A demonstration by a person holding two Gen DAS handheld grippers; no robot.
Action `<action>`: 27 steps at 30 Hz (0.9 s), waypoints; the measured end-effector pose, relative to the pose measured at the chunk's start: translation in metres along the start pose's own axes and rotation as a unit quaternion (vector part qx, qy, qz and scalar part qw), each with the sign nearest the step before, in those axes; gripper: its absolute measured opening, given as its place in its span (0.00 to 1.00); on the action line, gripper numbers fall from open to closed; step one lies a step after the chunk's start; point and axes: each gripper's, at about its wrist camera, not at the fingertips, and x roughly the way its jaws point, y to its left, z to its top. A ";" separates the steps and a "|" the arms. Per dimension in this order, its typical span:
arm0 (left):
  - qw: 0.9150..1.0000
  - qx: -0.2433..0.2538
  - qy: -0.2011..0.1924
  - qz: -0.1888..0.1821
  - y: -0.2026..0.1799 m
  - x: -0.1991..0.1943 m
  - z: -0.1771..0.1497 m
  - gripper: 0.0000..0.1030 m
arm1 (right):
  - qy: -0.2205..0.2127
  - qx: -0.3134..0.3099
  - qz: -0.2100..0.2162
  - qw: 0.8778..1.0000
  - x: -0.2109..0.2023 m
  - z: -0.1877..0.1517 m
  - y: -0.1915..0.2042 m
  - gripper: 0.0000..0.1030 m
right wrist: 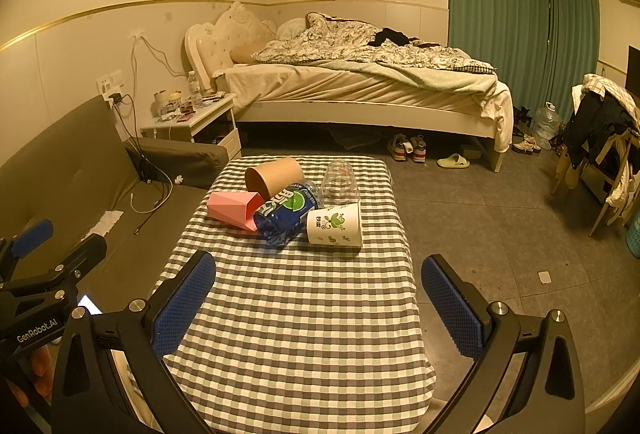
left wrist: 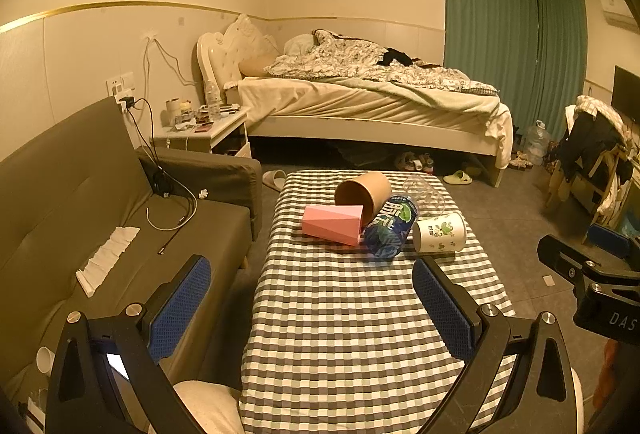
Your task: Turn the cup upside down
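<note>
- Both black, blue-padded grippers, left (left wrist: 312, 308) and right (right wrist: 318, 304), gape wide, holding nothing.
- Five cups lie toppled on the checked tablecloth (right wrist: 296, 314): brown paper cup (right wrist: 274, 177), pink faceted cup (right wrist: 234, 209), blue printed cup (right wrist: 286, 215), clear plastic cup (right wrist: 340, 183), white leaf-patterned paper cup (right wrist: 336, 226).

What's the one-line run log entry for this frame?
stage: pre-grasp | left hand-held gripper: open, empty | right hand-held gripper: open, empty | cups: five lying clustered on checkered table | flipped: none

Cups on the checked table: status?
Left tool and right tool open, empty, short of the pile. Five cups on their sides, none flipped. White cup nearest; blue cup touches it.
</note>
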 end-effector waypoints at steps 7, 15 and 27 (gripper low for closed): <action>1.000 0.000 0.002 0.000 0.002 0.001 -0.002 1.00 | 0.002 0.000 -0.001 1.000 0.002 -0.005 0.003 1.00; 1.000 -0.002 0.009 0.003 0.003 0.008 -0.004 1.00 | 0.006 0.000 0.000 1.000 0.006 -0.007 0.006 1.00; 0.999 -0.014 0.026 0.010 0.016 0.039 0.011 1.00 | 0.034 -0.002 -0.001 0.999 0.031 0.010 0.017 1.00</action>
